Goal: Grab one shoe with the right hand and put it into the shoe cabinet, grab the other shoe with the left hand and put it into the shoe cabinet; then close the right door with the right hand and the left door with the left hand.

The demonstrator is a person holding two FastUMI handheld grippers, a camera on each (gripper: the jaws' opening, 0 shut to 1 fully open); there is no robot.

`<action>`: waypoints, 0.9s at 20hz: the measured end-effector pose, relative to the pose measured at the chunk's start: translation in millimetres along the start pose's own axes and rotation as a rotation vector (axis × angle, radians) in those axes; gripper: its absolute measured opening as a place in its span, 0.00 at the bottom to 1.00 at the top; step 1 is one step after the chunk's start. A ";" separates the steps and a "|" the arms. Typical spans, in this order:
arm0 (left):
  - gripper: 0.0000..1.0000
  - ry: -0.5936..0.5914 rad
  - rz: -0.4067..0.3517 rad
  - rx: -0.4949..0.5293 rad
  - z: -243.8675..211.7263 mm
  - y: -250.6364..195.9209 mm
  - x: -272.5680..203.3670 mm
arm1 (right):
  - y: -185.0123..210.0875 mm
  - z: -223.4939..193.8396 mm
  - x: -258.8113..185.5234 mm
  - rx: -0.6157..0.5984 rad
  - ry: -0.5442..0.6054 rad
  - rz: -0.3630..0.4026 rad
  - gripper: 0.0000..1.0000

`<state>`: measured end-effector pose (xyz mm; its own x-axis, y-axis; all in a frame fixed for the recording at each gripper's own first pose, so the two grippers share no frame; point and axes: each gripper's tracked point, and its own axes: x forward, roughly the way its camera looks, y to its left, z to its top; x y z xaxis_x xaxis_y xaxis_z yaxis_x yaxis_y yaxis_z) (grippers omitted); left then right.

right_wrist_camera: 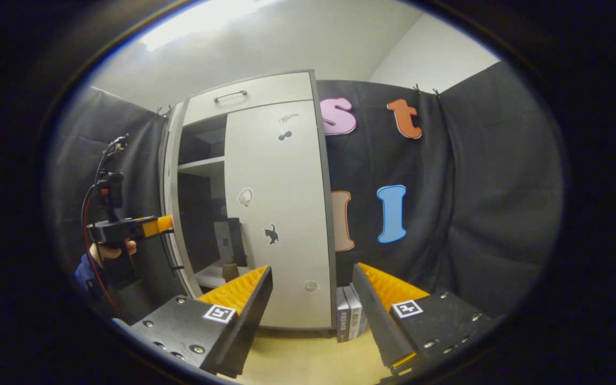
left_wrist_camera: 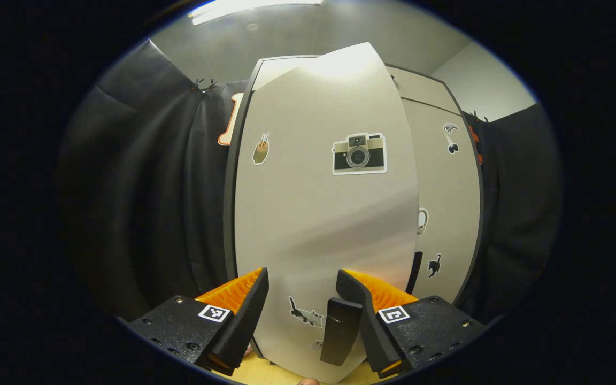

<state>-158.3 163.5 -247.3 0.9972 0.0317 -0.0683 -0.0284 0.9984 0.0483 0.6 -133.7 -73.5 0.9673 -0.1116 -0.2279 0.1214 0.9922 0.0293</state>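
in the left gripper view, the left gripper [left_wrist_camera: 301,305] sits low with its fingers spread, pinching nothing. right in front of it stands the flat pale grey left door [left_wrist_camera: 324,214] with its camera sticker [left_wrist_camera: 359,154], swung part way out from the cabinet. a dark upright door handle [left_wrist_camera: 340,331] sits near the door's lower edge, just inside the right-hand finger; whether the finger touches it is unclear. the gripper is placed there, i judge, to push this door shut.

in the right gripper view, the right gripper [right_wrist_camera: 312,305] is spread too and holds nothing, hanging back above the pale wooden floor [right_wrist_camera: 308,363]. beyond it the tall pale grey shoe cabinet [right_wrist_camera: 254,203] has its right door [right_wrist_camera: 281,214] lying flat and apparently closed, so that step looks done. a few upright books [right_wrist_camera: 352,315] stand on the floor beside the cabinet. farther left, the other gripper and the hand [right_wrist_camera: 113,248] holding it are at the edge-on left door.

through the gap, a shelf [right_wrist_camera: 201,166] and dark shapes low inside are visible; the shoes are presumably in there, but they are too dim to pick out.
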 end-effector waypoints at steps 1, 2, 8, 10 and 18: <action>0.85 -0.004 0.005 0.015 0.8 -1.5 2.1 | -1.6 0.5 -0.2 -0.001 0.000 -0.004 0.91; 0.85 -0.010 0.008 0.029 1.7 -2.4 3.5 | -4.6 -0.4 -2.5 -0.003 0.001 -0.011 0.91; 0.86 -0.016 0.085 0.055 0.1 -10.4 12.3 | -20.9 -3.1 -9.5 0.018 0.010 -0.037 0.91; 0.92 -0.027 0.129 0.093 2.8 -11.1 12.5 | -27.4 -2.9 -13.2 0.012 0.009 -0.048 0.91; 0.85 0.013 0.106 -0.005 -11.0 -36.0 25.6 | -50.9 -5.4 -24.1 0.014 0.019 -0.076 0.91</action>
<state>-132.5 128.9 -261.7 0.9875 0.1379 -0.0762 -0.1343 0.9896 0.0508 -30.1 -181.2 -74.8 0.9507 -0.1858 -0.2484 0.1979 0.9799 0.0243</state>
